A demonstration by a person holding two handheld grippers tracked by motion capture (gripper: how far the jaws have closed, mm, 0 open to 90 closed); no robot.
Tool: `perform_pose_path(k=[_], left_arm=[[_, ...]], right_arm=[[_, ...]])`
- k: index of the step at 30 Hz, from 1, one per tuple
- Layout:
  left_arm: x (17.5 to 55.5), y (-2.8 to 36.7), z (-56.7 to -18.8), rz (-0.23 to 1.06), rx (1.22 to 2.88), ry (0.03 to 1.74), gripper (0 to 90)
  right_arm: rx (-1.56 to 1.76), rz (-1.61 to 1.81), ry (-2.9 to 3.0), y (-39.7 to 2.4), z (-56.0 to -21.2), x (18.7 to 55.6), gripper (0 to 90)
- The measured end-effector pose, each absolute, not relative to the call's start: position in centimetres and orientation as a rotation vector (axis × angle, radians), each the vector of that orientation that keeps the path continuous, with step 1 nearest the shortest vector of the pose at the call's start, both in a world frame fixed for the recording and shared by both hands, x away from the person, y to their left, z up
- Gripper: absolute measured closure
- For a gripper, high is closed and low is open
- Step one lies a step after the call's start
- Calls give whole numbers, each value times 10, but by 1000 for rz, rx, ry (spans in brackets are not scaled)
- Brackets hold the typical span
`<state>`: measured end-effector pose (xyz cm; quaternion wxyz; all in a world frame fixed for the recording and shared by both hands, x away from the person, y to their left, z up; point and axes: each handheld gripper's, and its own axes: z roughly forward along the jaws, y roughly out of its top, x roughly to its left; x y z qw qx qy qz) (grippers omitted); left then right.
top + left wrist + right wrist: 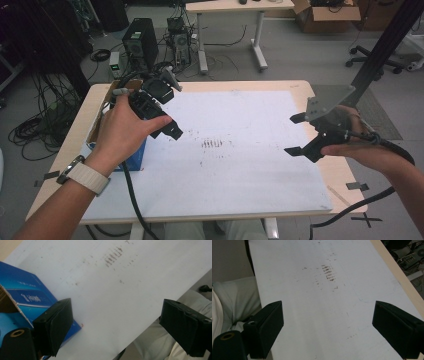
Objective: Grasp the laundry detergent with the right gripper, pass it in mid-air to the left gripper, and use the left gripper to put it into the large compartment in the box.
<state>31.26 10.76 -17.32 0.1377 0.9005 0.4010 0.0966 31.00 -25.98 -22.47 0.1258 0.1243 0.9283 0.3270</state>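
Blue box (134, 156) at the table's left edge, just beside the left hand (122, 131), open top facing up, long axis running from near edge to far edge, one corner on the white sheet (240, 170). Left gripper (115, 330) held above the sheet beside the box, jaws wide apart, nothing between. Right gripper (295, 134) well apart over the sheet's right side, jaws likewise wide and empty; between the two, bare sheet with brown smudges (212, 144).

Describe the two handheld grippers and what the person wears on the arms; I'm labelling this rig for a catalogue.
Both are black with blocky jaws. The left gripper trails a black cable. The right gripper carries a grey three-cornered plate and a thick black cable. A watch with a pale ribbed strap sits on the left wrist; no sleeves show.
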Motion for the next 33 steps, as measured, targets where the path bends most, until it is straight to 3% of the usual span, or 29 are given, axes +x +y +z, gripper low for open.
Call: perform_pose_path(k=[22, 33], left_arm=[[301, 60, -181, 206, 2718, 946, 122], [303, 59, -181, 220, 2717, 951, 123]], right_arm=[[372, 951, 2711, -263, -228, 311, 100], [373, 953, 2715, -263, -230, 313, 100]])
